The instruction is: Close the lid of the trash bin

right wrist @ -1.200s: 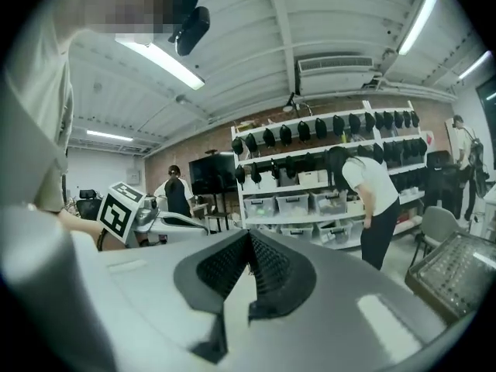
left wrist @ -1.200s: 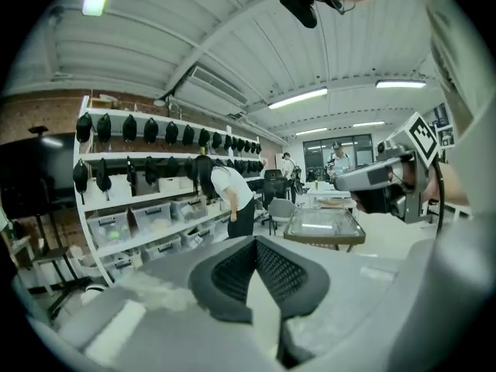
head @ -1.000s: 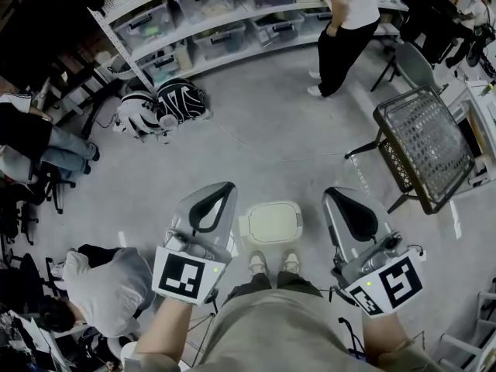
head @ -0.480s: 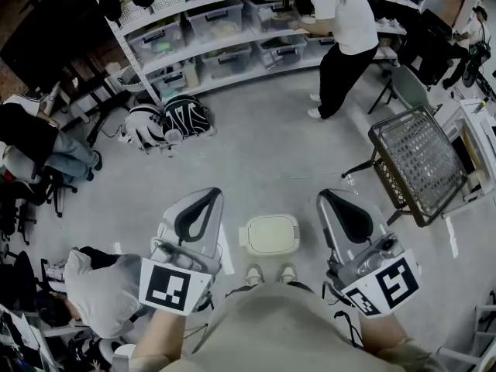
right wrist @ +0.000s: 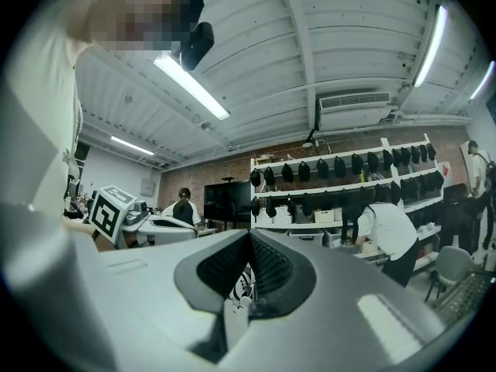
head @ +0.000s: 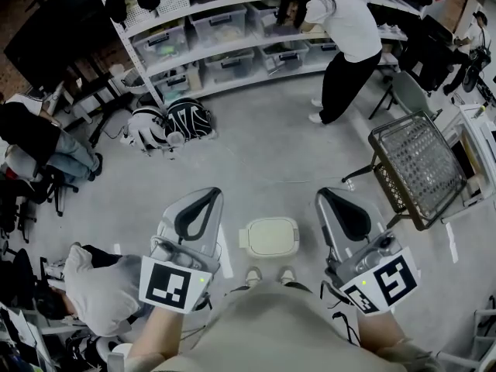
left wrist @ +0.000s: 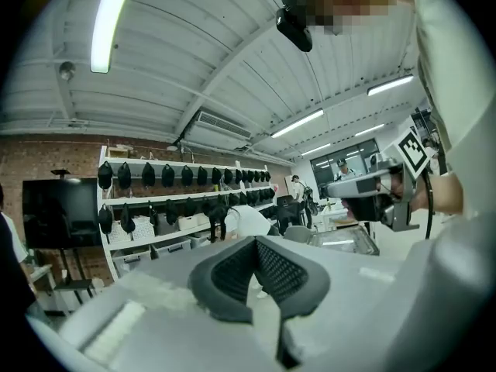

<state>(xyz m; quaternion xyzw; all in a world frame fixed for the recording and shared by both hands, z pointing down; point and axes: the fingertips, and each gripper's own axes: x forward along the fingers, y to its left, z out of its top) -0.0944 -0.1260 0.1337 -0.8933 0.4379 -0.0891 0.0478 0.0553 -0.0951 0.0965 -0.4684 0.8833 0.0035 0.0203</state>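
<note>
Trash bin (head: 270,236) on floor (head: 263,153) — shelves (head: 209,33) well behind

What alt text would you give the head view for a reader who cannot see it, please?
Seen from above, the left gripper and right gripper, both shut and empty, are held either side of a cream trash bin on the grey floor, its lid apparently down. Beyond, someone in a white top stands at storage shelves.

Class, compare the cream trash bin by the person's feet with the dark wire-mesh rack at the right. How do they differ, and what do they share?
The cream plastic trash bin has a solid pale top; the dark wire-mesh rack is a see-through grid. The bin sits flat on the grey floor; the rack stands raised on thin legs, its top tilted. Both are roughly rectangular.
</note>
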